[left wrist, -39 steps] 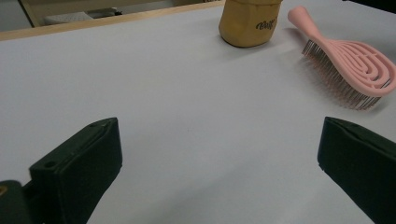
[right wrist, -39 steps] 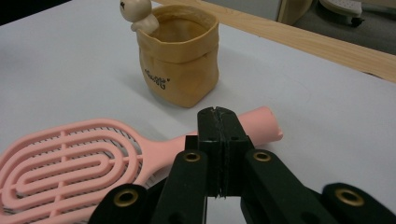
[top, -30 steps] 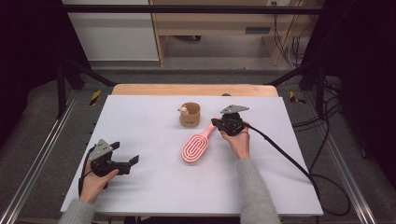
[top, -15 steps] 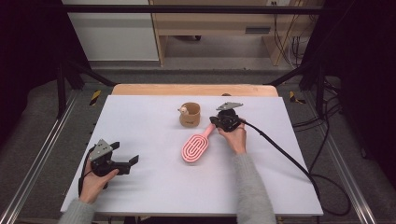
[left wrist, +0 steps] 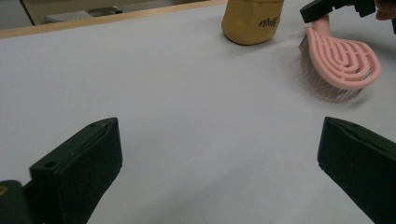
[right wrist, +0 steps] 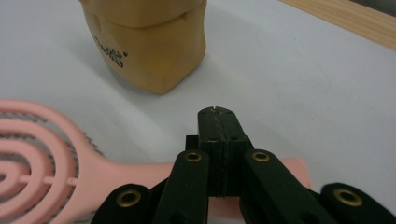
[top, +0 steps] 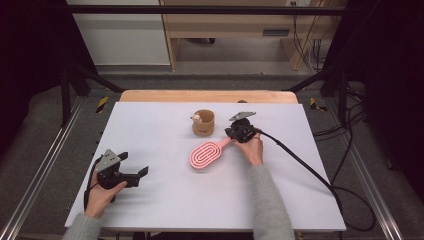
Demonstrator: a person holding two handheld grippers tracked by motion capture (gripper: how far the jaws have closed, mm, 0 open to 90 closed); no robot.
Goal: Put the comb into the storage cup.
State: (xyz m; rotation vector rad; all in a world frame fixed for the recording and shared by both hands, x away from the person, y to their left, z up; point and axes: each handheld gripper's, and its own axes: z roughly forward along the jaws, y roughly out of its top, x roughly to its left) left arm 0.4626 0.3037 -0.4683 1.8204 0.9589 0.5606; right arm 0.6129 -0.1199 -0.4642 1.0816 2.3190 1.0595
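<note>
Resting on the table (top: 165,200): one pink brush (top: 206,154), one cup (top: 203,123); right tool (top: 235,133) closed, empty-jawed

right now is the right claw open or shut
Shut. In the right gripper view the right claw has its two black jaws pressed flat together above the pink brush handle, with nothing seen between them.
</note>
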